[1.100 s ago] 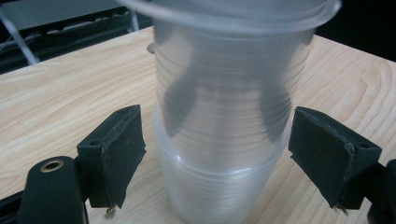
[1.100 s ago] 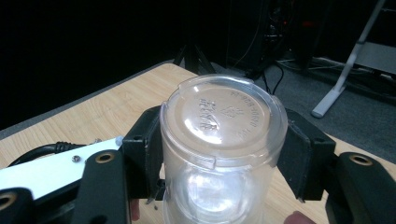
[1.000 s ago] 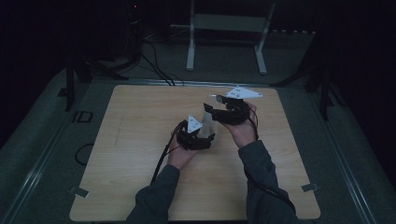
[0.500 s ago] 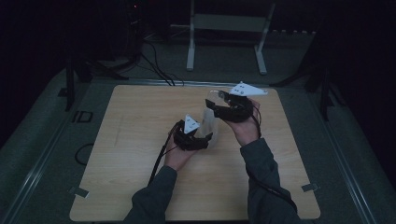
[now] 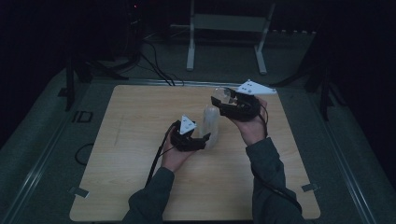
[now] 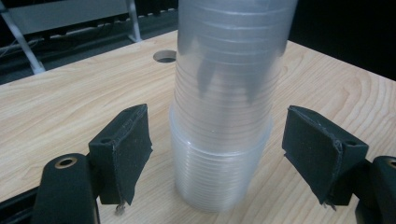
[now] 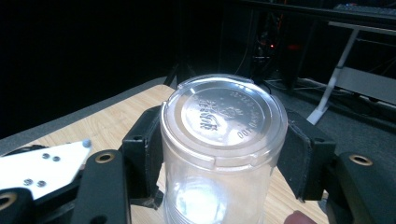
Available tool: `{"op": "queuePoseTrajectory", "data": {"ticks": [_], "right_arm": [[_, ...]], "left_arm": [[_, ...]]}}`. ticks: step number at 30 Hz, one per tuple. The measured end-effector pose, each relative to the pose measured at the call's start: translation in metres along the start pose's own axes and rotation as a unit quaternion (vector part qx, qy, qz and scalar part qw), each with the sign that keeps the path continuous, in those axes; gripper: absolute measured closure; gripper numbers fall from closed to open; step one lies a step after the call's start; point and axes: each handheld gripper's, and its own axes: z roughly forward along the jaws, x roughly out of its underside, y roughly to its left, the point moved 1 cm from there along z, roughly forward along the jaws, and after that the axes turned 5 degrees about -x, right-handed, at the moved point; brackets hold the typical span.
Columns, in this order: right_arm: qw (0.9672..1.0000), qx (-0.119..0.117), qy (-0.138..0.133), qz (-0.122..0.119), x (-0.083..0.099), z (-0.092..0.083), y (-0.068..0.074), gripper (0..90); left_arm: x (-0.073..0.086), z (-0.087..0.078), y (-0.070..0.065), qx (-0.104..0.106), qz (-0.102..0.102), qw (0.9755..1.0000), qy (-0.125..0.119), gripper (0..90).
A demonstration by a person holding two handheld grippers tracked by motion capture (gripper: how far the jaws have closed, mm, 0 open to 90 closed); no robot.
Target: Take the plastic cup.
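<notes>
Left tongs [image 6: 217, 154] sit apart around the bottom of a tall stack of clear cups [image 6: 229, 107] standing on the tabletop [image 6: 70, 102]; their pads have just been closing in, with gaps on both sides. Right tongs [image 7: 219, 154] squeeze one clear cup [image 7: 222, 140], lifted above the stack.

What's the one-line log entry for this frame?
right gripper: shut on single cup, raised | left gripper: jaws closing around cup stack, pads not touching | stack upright on table
</notes>
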Motion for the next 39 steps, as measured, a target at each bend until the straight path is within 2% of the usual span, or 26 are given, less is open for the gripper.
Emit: {"op": "queuePoseTrajectory", "data": {"ticks": [15,28,33,37,39], "right_arm": [[0.9998,0.018,0.003,0.000,0.008,-0.022,-0.010,38.6],[0.9990,0.037,0.015,0.017,0.032,-0.040,-0.021,38.7],[0.9984,0.043,0.030,0.019,0.042,-0.041,-0.022,38.7],[0.9979,0.046,0.039,0.023,0.051,-0.041,-0.023,39.0],[0.9978,0.046,0.041,0.024,0.053,-0.041,-0.023,39.0]], "left_arm": [[-0.001,-0.013,-0.005,0.011,0.006,0.9999,-0.010,24.0],[0.006,-0.021,-0.005,0.013,0.008,0.9998,-0.011,24.5],[0.010,-0.021,-0.003,0.014,0.003,0.9998,-0.011,24.4],[0.011,-0.021,-0.001,0.020,-0.010,0.9997,-0.011,24.4],[0.012,-0.021,-0.001,0.021,-0.009,0.9997,-0.012,24.4]]}}
